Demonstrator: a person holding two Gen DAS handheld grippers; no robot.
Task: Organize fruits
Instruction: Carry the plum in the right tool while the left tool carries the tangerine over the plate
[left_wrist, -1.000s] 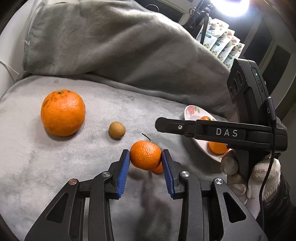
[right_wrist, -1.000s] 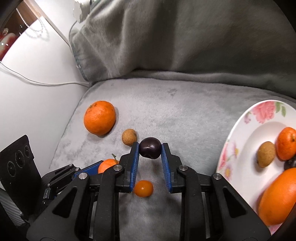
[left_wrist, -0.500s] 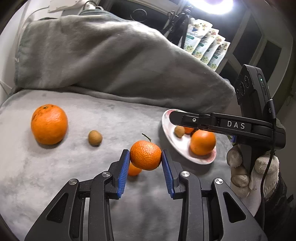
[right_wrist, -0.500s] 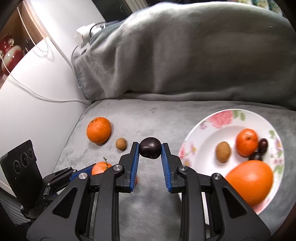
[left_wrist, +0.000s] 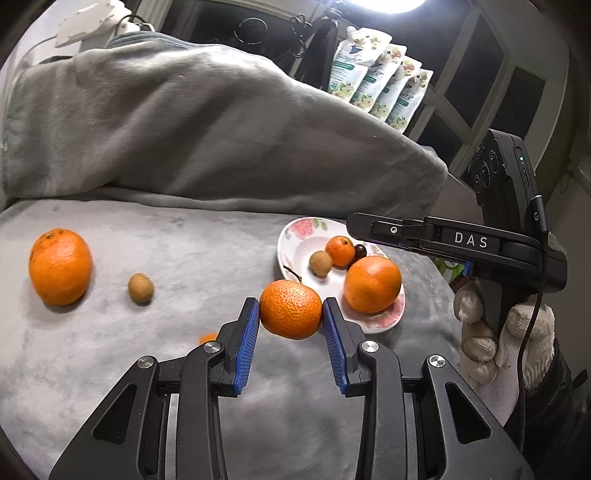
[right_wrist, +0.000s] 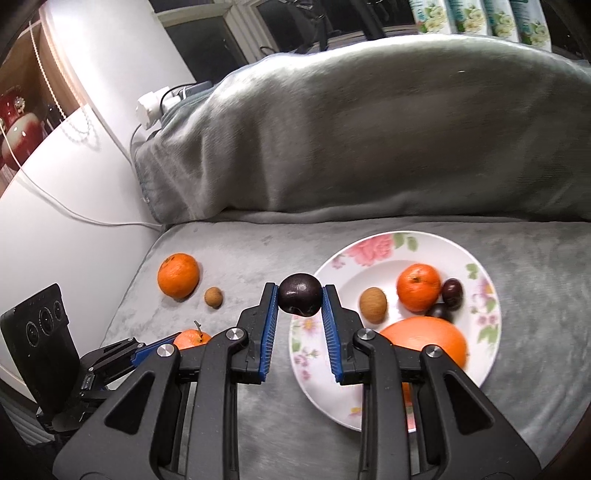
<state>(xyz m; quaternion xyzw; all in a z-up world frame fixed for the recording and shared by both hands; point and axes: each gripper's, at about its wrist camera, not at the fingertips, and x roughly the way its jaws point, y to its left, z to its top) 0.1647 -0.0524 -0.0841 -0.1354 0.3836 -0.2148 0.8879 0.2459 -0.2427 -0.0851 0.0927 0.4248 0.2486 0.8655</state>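
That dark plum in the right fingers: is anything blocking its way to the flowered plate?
Nothing visible does. The dark purple plum, held in the right gripper, hangs by the near-left rim of the white floral plate; bare plate lies below it, with the plate's fruits farther right.

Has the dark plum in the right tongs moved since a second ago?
Yes. The plum, clamped in the right tongs, has travelled right toward the floral plate, now hanging over its near rim.

Left gripper: black plastic linkage arms with triangular cut-outs, silver pivot screws, ribbed blue pads. Right gripper: same build; seen from left wrist, white "DAS" lettering, black camera block with green LED, thin black cable. Right hand: white knit glove, dark sleeve
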